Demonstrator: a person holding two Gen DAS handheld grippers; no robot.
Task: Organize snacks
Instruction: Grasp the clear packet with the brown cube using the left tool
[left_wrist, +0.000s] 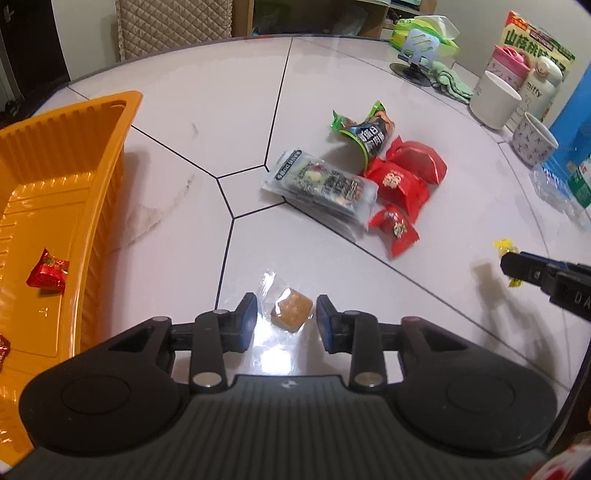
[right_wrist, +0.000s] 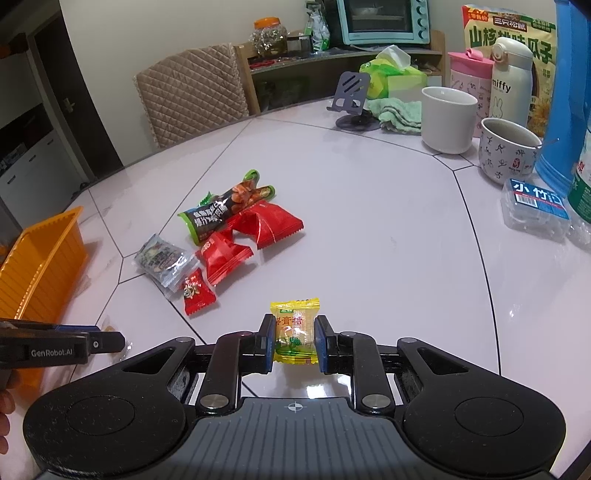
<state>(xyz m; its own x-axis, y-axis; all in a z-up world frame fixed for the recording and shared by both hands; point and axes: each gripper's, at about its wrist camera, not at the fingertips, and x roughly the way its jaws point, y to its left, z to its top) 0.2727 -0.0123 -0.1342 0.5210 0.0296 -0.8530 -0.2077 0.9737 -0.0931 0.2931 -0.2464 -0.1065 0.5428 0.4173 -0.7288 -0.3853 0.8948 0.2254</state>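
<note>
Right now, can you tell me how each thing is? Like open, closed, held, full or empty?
Left gripper: open, around the brown candy.
Brown candy: wrapped, lying on the table, not gripped.
Right gripper: shut on the yellow candy.
Yellow candy: wrapped, held.
Orange tray: a few red candies inside.
Snack pile: sealed packets, on the table.
White cup: upright; inside hidden.
Miffy bottle: upright, lid closed.

table (right_wrist: 369, 229): glossy, smooth | tray (left_wrist: 74, 155): ribbed orange plastic | red packets (right_wrist: 266, 225): shiny foil
</note>
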